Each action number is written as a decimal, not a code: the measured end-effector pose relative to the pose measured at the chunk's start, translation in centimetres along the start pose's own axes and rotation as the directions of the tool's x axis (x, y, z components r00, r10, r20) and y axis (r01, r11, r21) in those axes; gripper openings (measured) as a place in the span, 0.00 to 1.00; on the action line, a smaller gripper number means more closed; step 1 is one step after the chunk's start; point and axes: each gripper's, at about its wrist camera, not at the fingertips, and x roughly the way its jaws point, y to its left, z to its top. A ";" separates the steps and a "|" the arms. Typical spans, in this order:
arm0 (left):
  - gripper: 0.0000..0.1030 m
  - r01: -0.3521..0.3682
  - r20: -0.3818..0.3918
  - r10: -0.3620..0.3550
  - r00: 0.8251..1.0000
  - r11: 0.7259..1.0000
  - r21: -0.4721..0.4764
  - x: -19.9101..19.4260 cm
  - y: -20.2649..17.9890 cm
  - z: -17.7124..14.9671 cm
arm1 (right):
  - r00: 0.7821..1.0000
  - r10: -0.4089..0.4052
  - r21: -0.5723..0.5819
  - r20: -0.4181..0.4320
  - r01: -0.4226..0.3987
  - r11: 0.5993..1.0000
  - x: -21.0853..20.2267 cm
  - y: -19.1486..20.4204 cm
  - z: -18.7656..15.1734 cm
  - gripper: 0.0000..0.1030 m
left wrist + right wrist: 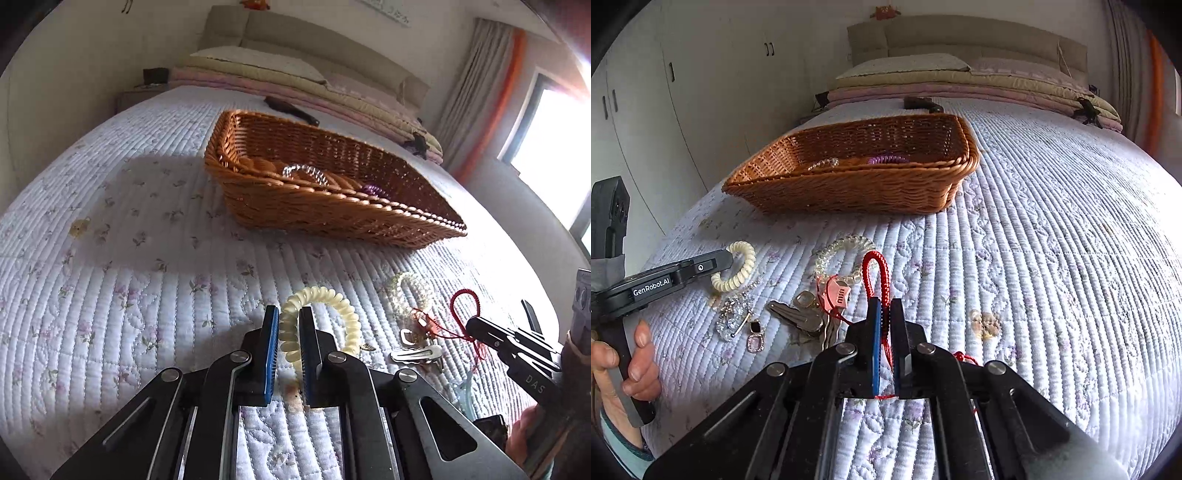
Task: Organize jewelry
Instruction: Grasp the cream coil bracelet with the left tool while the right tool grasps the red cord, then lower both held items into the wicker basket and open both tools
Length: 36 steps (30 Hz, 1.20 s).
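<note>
The left tongs are seen closed around one side of a cream spiral hair tie, which lies on the quilted bed; the coil is pinched between the two blue-padded fingers. The right tongs are pressed together on a red cord loop, whose upper end stands up above the fingertips while loose red threads trail beneath. Between the two tools, a small heap of things is spread on the quilt: a clear beaded bracelet, a bunch of keys with a pink tag, a crystal brooch and a dark-stoned earring. Farther up the bed a woven basket is set, and inside it a clear bracelet and a purple spiral hair tie are visible. The handle of the left tool is gripped by the person's left hand. Folded blankets are stacked at the head of the bed.
</note>
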 end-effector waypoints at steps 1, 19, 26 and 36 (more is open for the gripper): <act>0.11 0.011 0.030 -0.012 0.999 1.000 0.008 -0.7 -0.1 0.0 | 1.000 0.012 0.000 0.021 -0.012 1.000 -0.6 0.0 0.0 0.05; 0.11 0.032 0.253 -0.058 0.966 0.994 0.102 -6.8 -5.1 11.4 | 0.974 -0.019 -0.066 0.226 0.035 0.997 -4.2 2.3 14.0 0.05; 0.11 -0.014 0.222 0.006 0.975 0.999 0.035 0.7 -2.8 15.3 | 0.987 0.018 0.011 0.157 -0.020 1.000 2.9 0.3 19.8 0.05; 0.11 -0.040 0.113 0.035 0.993 0.998 0.043 6.2 -1.9 14.5 | 0.996 -0.027 0.023 -0.081 0.029 0.999 11.9 -1.3 18.0 0.05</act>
